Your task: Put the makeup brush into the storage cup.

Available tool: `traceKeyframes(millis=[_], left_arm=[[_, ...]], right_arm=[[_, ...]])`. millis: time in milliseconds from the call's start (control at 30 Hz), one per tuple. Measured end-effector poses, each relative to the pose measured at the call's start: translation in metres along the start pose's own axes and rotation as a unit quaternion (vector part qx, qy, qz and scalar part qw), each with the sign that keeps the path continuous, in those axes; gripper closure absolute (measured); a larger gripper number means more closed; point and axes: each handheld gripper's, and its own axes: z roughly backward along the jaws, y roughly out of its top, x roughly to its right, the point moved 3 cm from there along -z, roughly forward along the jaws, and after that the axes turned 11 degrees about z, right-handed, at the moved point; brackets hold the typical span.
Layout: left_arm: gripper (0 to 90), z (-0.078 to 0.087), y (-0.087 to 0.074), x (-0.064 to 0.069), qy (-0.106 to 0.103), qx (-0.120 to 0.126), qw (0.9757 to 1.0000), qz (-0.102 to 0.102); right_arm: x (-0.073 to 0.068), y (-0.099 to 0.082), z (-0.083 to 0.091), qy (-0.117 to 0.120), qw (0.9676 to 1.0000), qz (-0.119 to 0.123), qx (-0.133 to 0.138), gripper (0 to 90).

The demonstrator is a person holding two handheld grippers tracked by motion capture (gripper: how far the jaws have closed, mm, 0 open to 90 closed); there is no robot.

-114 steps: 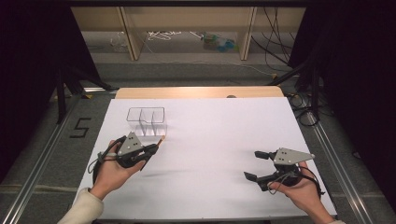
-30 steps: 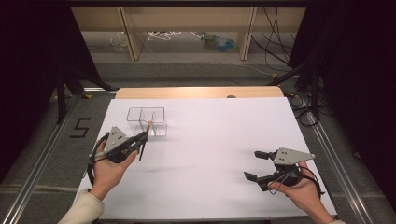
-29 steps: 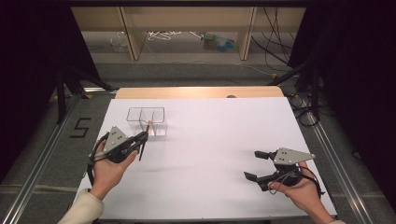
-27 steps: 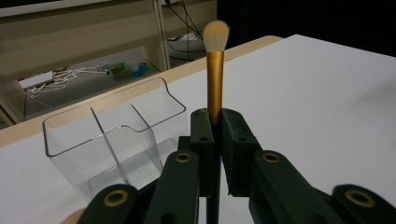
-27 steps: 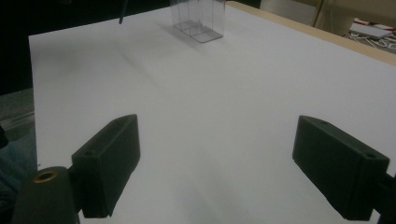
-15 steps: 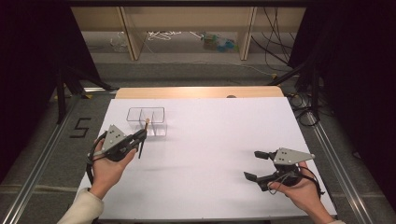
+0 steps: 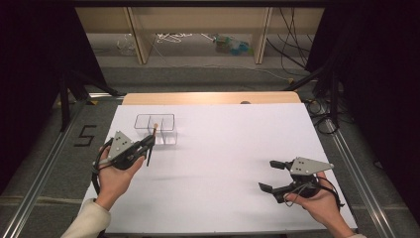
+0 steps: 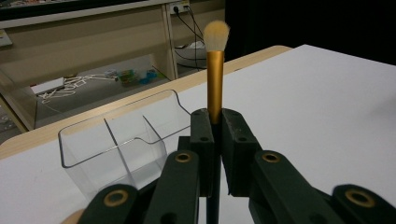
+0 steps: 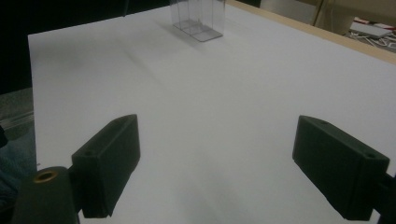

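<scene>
My left gripper (image 7: 147, 145) (image 8: 214, 140) is shut on a makeup brush (image 8: 215, 70) with a gold ferrule and pale bristles; the brush (image 7: 152, 135) points up and away, its tip near the clear organizer. The clear plastic organizer (image 7: 156, 128) (image 8: 116, 142) has several compartments and stands on the white table (image 7: 223, 148) just beyond and left of the brush. My right gripper (image 7: 272, 174) (image 9: 217, 163) rests low at the right front of the table, jaws wide apart with nothing between them. The organizer (image 9: 198, 16) appears far off in the right gripper view.
A wooden strip (image 7: 208, 97) borders the table's far edge. Beyond it are shelves with cables and clutter (image 7: 228, 44) on the floor. A metal rail (image 7: 44, 183) runs along the left side, near a floor mark "5" (image 7: 85, 135).
The left hand lifted and shifted left and away with the brush, tilting it more upright beside the organizer. The right gripper stayed put.
</scene>
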Motion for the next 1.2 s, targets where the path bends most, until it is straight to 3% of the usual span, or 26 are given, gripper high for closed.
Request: traceKeyframes(millis=[1200], left_arm=[[83.3, -0.003, 0.010, -0.003, 0.008, 0.020, 0.9998, 0.005]], right_arm=[[0.001, 0.000, -0.001, 0.001, 1.0000, 0.000, 0.002, 15.9]])
